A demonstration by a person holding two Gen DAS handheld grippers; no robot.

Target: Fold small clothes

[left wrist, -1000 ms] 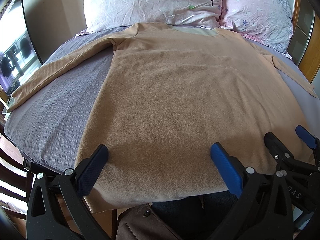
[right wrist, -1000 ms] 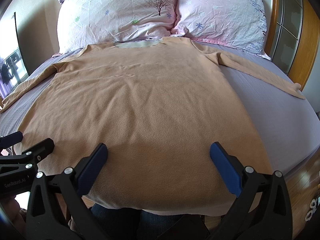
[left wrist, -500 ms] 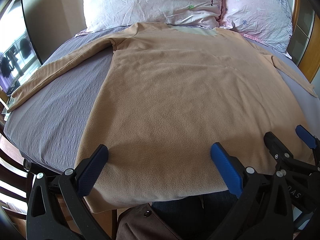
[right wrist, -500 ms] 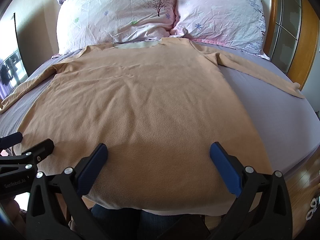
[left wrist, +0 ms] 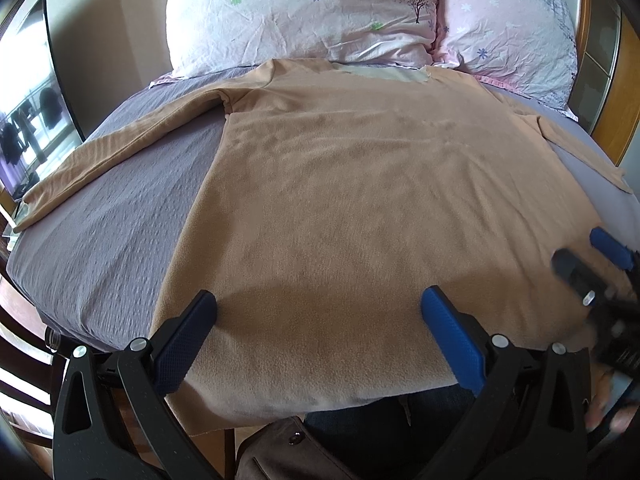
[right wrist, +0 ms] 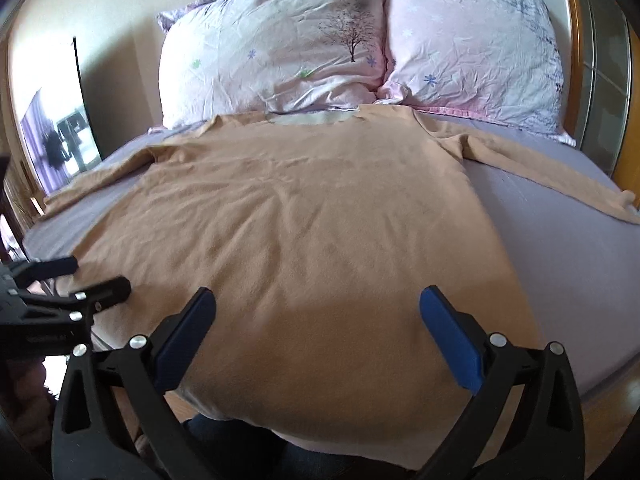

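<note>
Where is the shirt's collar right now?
The collar lies at the far end of the tan shirt, seen top centre in both wrist views, right against the two floral pillows at the head of the bed.

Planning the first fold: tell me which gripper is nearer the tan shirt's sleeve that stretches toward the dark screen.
Left. The left gripper hovers open over the hem at the tan fleece long-sleeved shirt's sleeve-side corner. The right gripper hovers open over the hem toward the opposite side, farther from that sleeve.
</note>
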